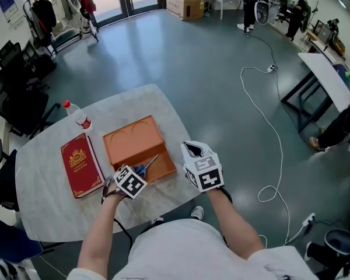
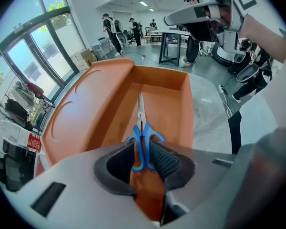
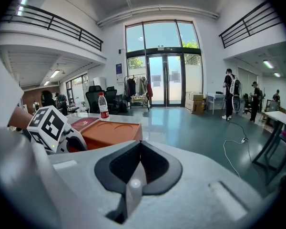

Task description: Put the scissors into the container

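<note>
Nearest the camera, at the near edge of the desk (image 1: 46, 197), the left gripper (image 1: 141, 171) pinches the scissors (image 1: 150, 163) by their blue handles. In its own view the jaws are clamped on the handle loops, and the blades point away over the open orange container (image 2: 171, 99). I cannot tell whether the tips touch its floor.

At the left of the desk a red book (image 1: 80, 165) lies flat. A water bottle (image 1: 77, 115) stands behind it, toward the far edge. Both are clear of the work. The container (image 1: 131, 142) sits just right of the book, close to the near edge. Its flat part with two round dents is on the left and its open well is on the right.

The right gripper (image 1: 192, 150) hangs beyond the container, by the near right corner of the desk. Its jaws are pressed together on nothing, and it is not steadying the container.

The main risk, as I judge it, is letting go too early. The handles seem to sit at or above the near wall. If the jaws spread here, the scissors could tip back over that wall onto the desk or off its edge. Pushing further in could also nudge the unheld container along the desk. The ribbed pads might briefly catch a loop and skew the drop.
</note>
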The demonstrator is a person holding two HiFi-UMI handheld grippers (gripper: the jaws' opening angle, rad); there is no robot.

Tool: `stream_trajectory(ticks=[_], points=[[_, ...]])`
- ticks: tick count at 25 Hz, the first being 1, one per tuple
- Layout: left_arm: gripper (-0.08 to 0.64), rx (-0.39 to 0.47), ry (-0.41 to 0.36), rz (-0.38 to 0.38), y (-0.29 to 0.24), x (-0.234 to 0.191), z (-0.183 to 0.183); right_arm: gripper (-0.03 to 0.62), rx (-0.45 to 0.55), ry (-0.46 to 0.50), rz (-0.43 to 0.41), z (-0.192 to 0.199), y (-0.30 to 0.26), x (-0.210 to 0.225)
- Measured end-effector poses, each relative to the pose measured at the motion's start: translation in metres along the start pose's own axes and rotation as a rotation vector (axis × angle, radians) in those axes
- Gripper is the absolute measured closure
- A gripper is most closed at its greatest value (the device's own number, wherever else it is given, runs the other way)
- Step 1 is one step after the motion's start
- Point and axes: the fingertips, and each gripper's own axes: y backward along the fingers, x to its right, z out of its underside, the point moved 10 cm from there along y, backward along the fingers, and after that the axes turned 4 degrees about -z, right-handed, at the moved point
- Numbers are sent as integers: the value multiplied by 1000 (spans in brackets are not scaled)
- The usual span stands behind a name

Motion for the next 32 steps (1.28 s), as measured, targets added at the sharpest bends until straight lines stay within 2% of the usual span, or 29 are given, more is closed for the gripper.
stream_trajectory(ticks=[5,12,17,21,29,32], points=[[474,20,43,-9,6,-5,4,588,-1,4,-8,0,-1,-3],[474,93,149,-55,27,-12,11,588,-1,18,-31,-4,-5,-14],[475,181,246,-77,49,-19,15,588,5,33,-52,-9,-9,-21],[476,246,358,-78,69,-26,25,588,10,48,-65,-14,-12,-26],[476,418,541,-207,112,-47,43,588,38,67,-94,-29,-15,-33],[476,470,583,-263,127,-53,49,588,50,78,-99,-36,-14,-34]])
